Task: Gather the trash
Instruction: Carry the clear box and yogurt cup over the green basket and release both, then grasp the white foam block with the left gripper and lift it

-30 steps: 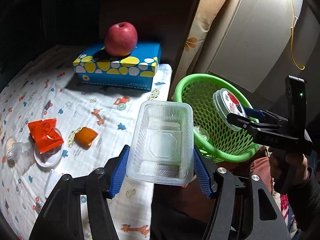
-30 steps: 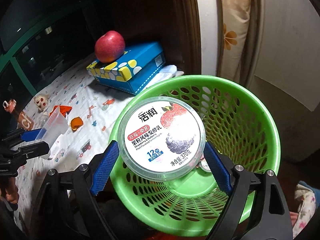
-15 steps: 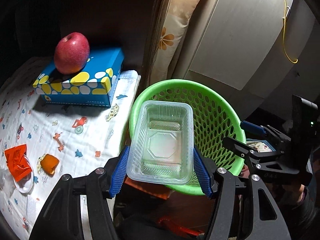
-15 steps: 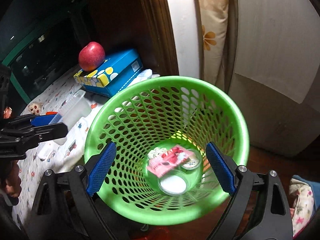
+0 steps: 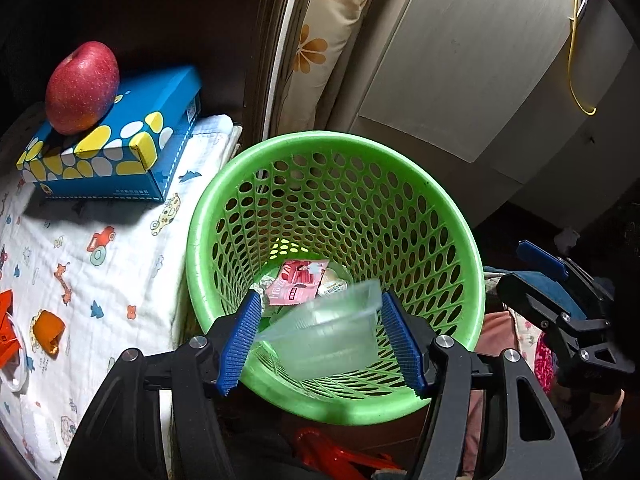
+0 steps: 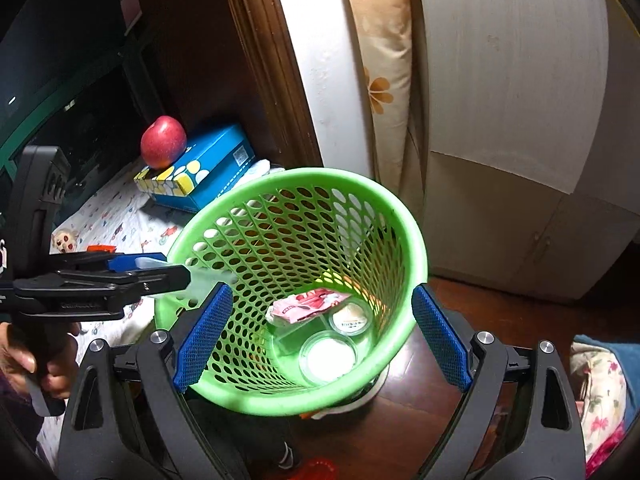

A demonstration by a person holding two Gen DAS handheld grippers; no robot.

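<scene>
Hovering over the green basket [image 5: 460, 240], the left gripper [image 5: 322, 338] is loosely around a blurred, tilted clear tray [image 5: 332, 332], its pads apparently clear of it, while the right gripper [image 6: 320, 334] gapes empty.

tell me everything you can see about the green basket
The green basket looks like moulded plastic: round, wider at the top, with a smooth solid rim and walls pierced all over by oval holes. It stands upright on a dark wooden floor, close beside the printed white cloth; whether they touch is unclear. At its bottom lie a pink wrapper and two round lidded cups. A blurred, tilted clear tub hangs over its near side.
</scene>
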